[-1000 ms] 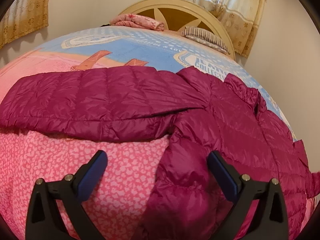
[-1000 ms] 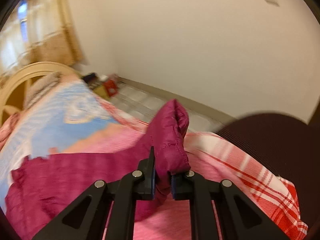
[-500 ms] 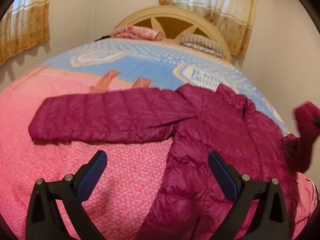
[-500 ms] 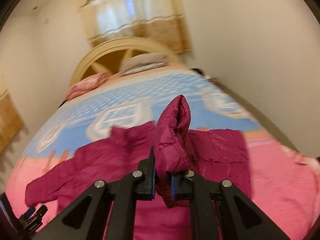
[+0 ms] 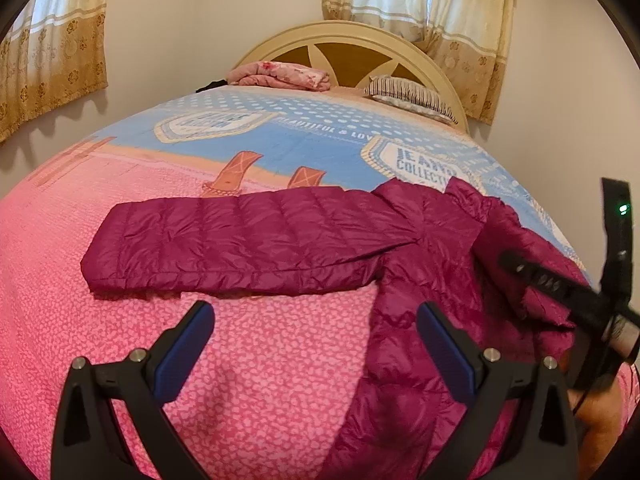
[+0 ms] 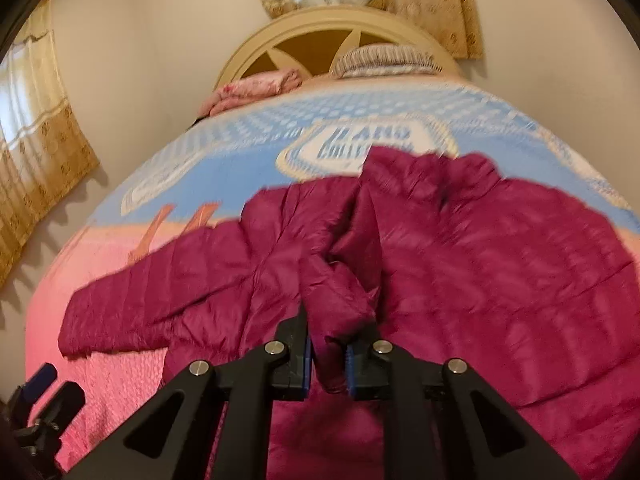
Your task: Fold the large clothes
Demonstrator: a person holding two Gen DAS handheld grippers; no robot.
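Note:
A magenta quilted jacket [image 5: 420, 280] lies spread on the bed, one sleeve [image 5: 240, 240] stretched out flat to the left. My left gripper [image 5: 316, 344] hangs open over the pink bedspread, just short of that sleeve, with nothing between its blue pads. In the right wrist view the other sleeve [image 6: 340, 264] is folded across the jacket's body [image 6: 520, 264]. Its cuff sits between the pads of my right gripper [image 6: 328, 356], whose jaws are opening. The right gripper's black body [image 5: 560, 288] crosses the right edge of the left wrist view.
The bedspread [image 5: 120, 360] is pink in front and blue with lettering behind. A folded pink blanket [image 5: 280, 74] and a striped pillow [image 5: 408, 94] lie against the cream headboard [image 5: 352, 36]. Curtains hang left and behind. The wall runs close along the bed's right side.
My right gripper swung the sleeve from beyond the bed's right edge over onto the jacket's body and lowered it. My left gripper drew back and rose a little, still open.

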